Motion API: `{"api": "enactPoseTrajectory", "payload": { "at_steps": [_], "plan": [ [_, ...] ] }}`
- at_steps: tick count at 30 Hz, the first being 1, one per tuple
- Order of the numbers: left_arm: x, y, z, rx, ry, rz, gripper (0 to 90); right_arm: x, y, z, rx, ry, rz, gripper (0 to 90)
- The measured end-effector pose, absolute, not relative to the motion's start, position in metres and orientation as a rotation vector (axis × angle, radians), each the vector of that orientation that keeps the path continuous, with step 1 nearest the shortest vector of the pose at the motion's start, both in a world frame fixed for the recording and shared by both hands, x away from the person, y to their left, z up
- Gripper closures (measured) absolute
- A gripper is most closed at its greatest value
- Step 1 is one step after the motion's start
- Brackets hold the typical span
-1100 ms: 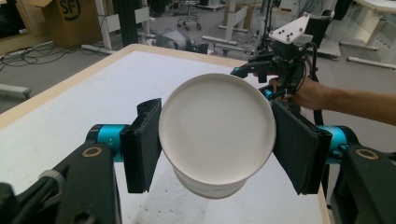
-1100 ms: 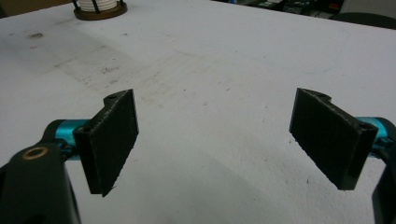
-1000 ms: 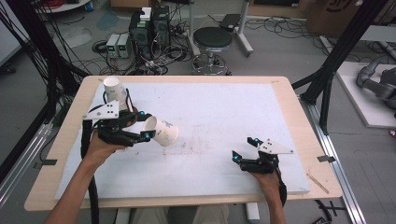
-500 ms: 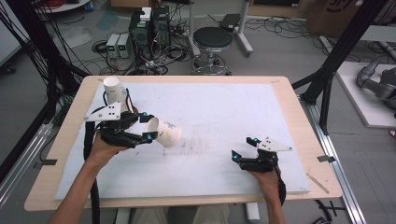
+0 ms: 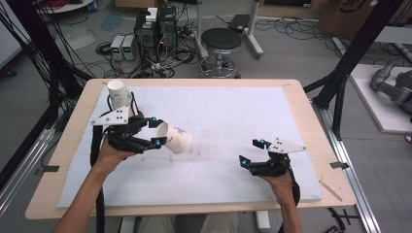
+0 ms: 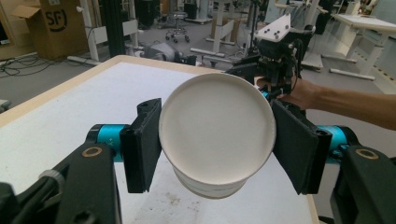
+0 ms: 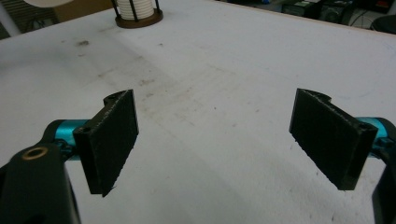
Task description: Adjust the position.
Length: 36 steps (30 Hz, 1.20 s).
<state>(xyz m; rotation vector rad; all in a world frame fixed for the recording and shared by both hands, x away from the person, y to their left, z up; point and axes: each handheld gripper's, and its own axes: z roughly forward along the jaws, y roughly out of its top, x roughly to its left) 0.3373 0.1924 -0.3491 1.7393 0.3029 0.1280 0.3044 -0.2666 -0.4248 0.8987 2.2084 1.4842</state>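
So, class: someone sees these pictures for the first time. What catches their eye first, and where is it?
First, the white paper cup lying sideways in the left gripper, left of the table's middle, jaws pressed on its sides. Next, the stack of cups standing at the far left corner of the white board. Last, the right gripper, near right, jaws wide open and holding nothing.

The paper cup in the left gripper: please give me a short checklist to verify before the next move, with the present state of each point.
1. Left gripper holds the paper cup: ok, both jaws press on its sides near the base.
2. Cup is lifted off the white table mat: cannot tell; it lies on its side, rim pointing to the table's middle.
3. Cup is not crushed: ok, its base looks round in the left gripper view.
4. Right gripper is free: ok, jaws wide open, nothing between them.
5. Cup stack in its holder is apart from the held cup: ok.
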Motion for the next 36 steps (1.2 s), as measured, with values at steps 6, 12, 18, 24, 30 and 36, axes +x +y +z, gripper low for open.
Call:
{"api": "enactPoseTrajectory", "payload": {
  "at_steps": [6,12,18,24,30,36],
  "plan": [
    [0.339,0.188,-0.351,1.726,0.293,0.115,36.7,0.312,-0.268,-0.406,0.823,2.258,1.543,15.7],
    [0.341,0.184,-0.352,1.716,0.285,0.103,36.7,0.318,-0.264,-0.39,0.733,2.329,1.564,15.7],
    [0.342,0.181,-0.353,1.717,0.272,0.089,36.7,0.324,-0.255,-0.377,0.639,2.386,1.59,15.7],
    [0.343,0.177,-0.353,1.715,0.258,0.074,36.7,0.33,-0.247,-0.364,0.585,2.429,1.573,15.7],
    [0.342,0.171,-0.353,1.711,0.247,0.062,36.7,0.334,-0.24,-0.353,0.525,2.474,1.58,15.7],
    [0.342,0.163,-0.354,1.713,0.23,0.048,36.7,0.338,-0.233,-0.349,0.477,2.486,1.584,15.8]
  ]
}}
